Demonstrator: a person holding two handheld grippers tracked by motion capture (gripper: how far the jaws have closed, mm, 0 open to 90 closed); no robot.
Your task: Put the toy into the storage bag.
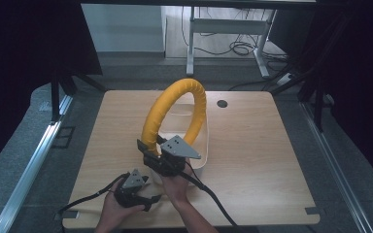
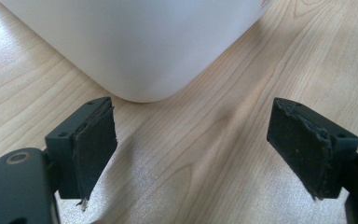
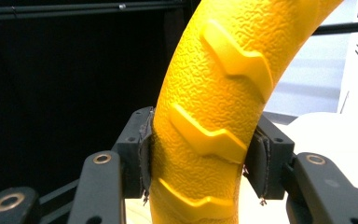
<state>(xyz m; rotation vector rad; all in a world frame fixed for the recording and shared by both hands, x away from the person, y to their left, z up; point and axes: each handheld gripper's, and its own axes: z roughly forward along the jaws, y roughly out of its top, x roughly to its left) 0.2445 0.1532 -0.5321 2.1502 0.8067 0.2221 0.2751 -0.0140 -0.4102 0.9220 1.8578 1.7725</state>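
The pale wooden table (image 1: 252, 160) with rounded corners spreads out in front of me, standing on grey carpet, with dark curtains to both sides and a white desk frame beyond its far edge. A small dark round hole (image 1: 222, 103) sits near the table's far edge.

On the table's middle stands a white, smooth-walled plastic tub (image 1: 201, 145) with rounded corners. In the left gripper view one rounded corner of it (image 2: 144, 46) lies just ahead of my tool, resting on the wood grain.

Rising out of the tub is a thick yellow ring (image 1: 175, 109) with a pebbled rubbery skin and raised zigzag ribs (image 3: 214, 93). It stands upright, arching above the tub, its lower near part level with the tub's near rim.

My right gripper (image 1: 167, 158) is clenched on that ring's near left limb; in the right gripper view both black pads press against the yellow surface from either side (image 3: 200, 158).

My left gripper (image 1: 133, 187) rests low at the table's near edge, left of my right hand, with a black cable trailing off to the left. Its jaws are spread wide with bare wood between them (image 2: 191, 154), short of the tub's corner and touching nothing.
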